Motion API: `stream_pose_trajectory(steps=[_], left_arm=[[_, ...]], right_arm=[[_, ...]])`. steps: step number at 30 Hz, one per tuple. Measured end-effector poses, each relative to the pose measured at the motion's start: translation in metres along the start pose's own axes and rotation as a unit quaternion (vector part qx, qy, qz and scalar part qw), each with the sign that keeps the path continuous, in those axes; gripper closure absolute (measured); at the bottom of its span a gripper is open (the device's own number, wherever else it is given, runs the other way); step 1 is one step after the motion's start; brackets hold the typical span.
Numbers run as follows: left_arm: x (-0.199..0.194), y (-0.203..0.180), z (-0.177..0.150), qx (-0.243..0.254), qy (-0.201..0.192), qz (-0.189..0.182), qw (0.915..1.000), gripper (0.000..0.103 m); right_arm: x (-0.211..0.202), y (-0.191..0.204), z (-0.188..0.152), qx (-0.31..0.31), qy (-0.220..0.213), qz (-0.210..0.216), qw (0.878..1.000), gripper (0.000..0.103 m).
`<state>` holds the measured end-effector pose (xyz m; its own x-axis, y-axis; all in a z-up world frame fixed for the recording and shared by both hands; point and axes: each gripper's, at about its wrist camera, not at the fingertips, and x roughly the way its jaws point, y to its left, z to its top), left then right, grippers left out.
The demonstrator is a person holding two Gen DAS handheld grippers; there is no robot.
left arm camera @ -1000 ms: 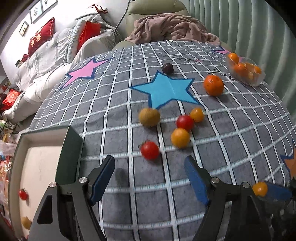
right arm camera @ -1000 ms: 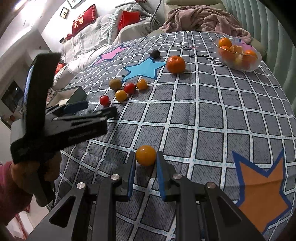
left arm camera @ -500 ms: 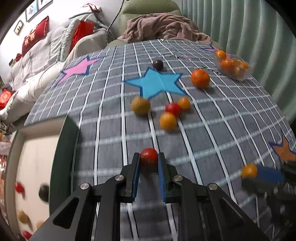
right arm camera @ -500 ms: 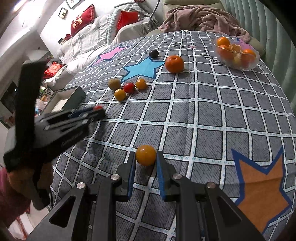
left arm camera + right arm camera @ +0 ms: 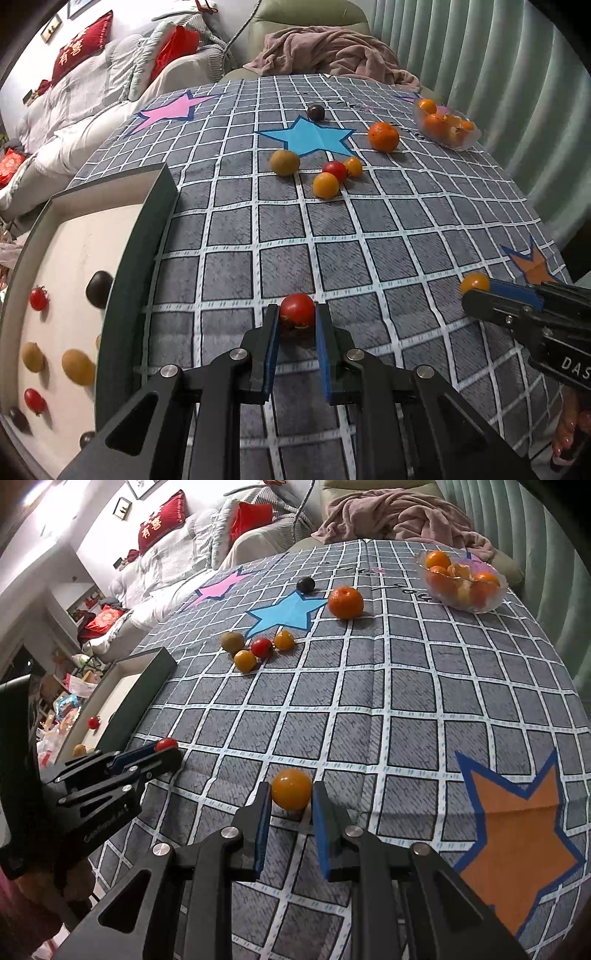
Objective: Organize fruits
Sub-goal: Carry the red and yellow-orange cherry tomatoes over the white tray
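My left gripper (image 5: 295, 314) is shut on a red cherry tomato (image 5: 297, 309) and holds it just above the checked tablecloth, right of the dark open box (image 5: 140, 236). The box holds several small fruits. My right gripper (image 5: 290, 794) is shut on a small orange fruit (image 5: 291, 788); it also shows in the left wrist view (image 5: 474, 282). Loose on the cloth lie a brown kiwi (image 5: 284, 161), a red tomato (image 5: 335, 170), two small orange fruits (image 5: 325, 184), a mandarin (image 5: 384, 136) and a dark plum (image 5: 316, 112).
A clear bowl (image 5: 461, 579) of mandarins stands at the far right of the table. A sofa with red cushions (image 5: 85, 44) and a chair with a pink blanket (image 5: 332, 51) lie beyond the far edge. The left gripper (image 5: 110, 771) shows in the right wrist view.
My left gripper closed on the red tomato and has drawn back with it toward the box side. The right gripper kept its hold on the orange fruit and barely moved.
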<state>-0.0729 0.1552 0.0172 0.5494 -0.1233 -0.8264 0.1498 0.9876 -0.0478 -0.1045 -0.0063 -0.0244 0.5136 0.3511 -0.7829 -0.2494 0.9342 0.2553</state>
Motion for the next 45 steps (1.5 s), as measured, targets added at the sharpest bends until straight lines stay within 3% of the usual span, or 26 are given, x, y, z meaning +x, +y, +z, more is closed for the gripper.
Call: stream_pose_trajectory(steps=[18, 33, 45], left_arm=[[-0.051, 0.027, -0.001, -0.035, -0.031, 0.010, 0.9989, 0.083], [-0.078, 0.106, 0.005, -0.096, -0.043, 0.053, 0.9931, 0.083], [-0.063, 0.172, 0.020, -0.137, -0.026, 0.087, 0.9863, 0.083]], right_arm=[[-0.020, 0.044, 0.018, -0.027, -0.010, 0.017, 0.999, 0.079], [-0.010, 0.137, 0.063, -0.103, 0.001, 0.055, 0.993, 0.079], [0.036, 0.209, 0.090, -0.166, 0.038, 0.076, 0.982, 0.079]])
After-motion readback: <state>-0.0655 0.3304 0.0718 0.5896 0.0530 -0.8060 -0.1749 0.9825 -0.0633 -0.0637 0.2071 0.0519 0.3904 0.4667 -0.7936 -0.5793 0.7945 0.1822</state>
